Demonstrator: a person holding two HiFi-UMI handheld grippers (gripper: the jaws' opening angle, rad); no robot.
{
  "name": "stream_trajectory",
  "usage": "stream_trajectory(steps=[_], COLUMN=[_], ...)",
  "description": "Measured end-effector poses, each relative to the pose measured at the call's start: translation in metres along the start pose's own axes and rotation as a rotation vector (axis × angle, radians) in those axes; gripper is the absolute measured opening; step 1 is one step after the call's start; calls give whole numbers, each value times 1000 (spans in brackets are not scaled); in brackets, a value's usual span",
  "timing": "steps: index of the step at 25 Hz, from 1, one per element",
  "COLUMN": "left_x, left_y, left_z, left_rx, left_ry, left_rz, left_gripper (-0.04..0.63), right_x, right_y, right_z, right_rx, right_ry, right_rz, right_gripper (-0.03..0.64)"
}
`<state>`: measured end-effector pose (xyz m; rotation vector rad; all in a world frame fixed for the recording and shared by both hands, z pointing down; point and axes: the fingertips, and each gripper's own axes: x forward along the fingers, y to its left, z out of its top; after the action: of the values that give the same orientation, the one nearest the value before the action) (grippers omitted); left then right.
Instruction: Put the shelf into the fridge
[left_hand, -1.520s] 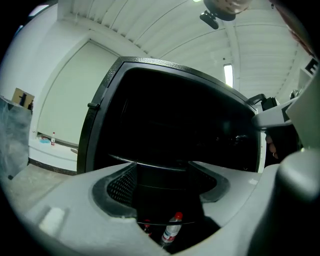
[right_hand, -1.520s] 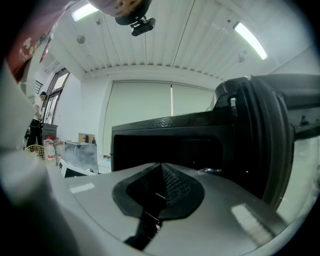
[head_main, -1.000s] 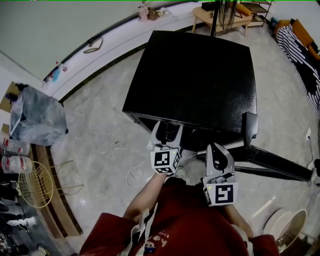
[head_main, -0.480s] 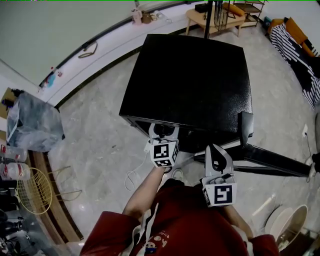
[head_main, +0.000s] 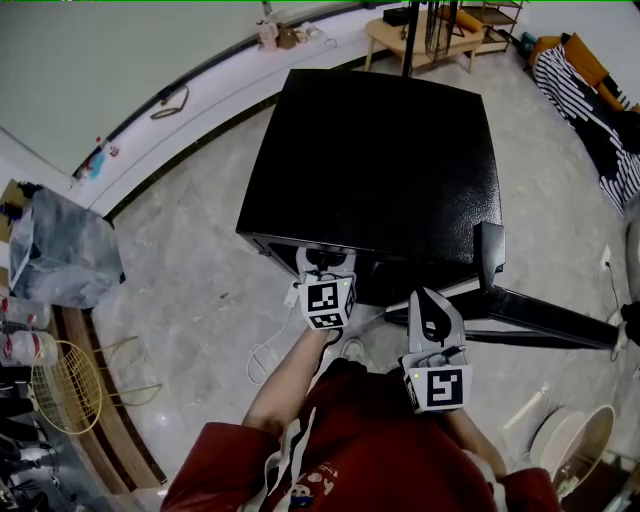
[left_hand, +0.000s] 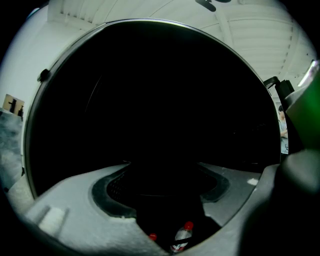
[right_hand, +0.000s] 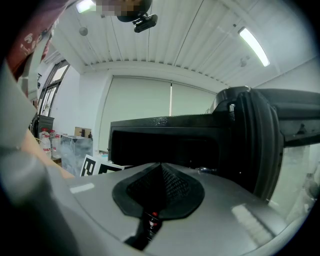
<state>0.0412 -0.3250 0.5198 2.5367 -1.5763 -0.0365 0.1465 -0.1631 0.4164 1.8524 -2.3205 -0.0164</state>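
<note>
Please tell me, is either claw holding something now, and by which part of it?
The right claw is shut and holds nothing. The left claw has its jaws apart at the front of the fridge. The gap is too dark to tell if anything is held.

Black, glossy-topped fridge (head_main: 380, 160) stands upright; its door (head_main: 550, 322) hangs open at right.

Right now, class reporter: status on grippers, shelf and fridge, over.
Left gripper jaws apart at fridge mouth; right gripper shut, empty. Shelf not in sight. Door open; interior dark.
</note>
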Motion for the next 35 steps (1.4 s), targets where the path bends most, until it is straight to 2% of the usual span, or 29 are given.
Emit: stream_trajectory(steps=[4,14,19,26,31,35], left_x=[-2,-28,-52,-92,-122,-150], left_y=[-2,-2,2,-2,-4,-7], left_z=[-2,-13,-24,-28,-27,-14], left_rx=[24,-8,-22,-3,-2,13], left_ry=[-2,41,75,117,139,123], left_rz=[-9,-51,-79,-116,-101,-75], left_gripper=[328,328,328,328,327,327], right_x=[0,2,3,-5,-19,-37], right_y=[0,10,13,9,5,8], right_z=[-1,-6,-11,-12,-12,-9], right_rx=[11,20,27,16,53,48], right_ry=[1,35,57,72,60,34], right_rz=[-7,-11,-52,-90,-107,-101], right_gripper=[0,0,0,0,0,0])
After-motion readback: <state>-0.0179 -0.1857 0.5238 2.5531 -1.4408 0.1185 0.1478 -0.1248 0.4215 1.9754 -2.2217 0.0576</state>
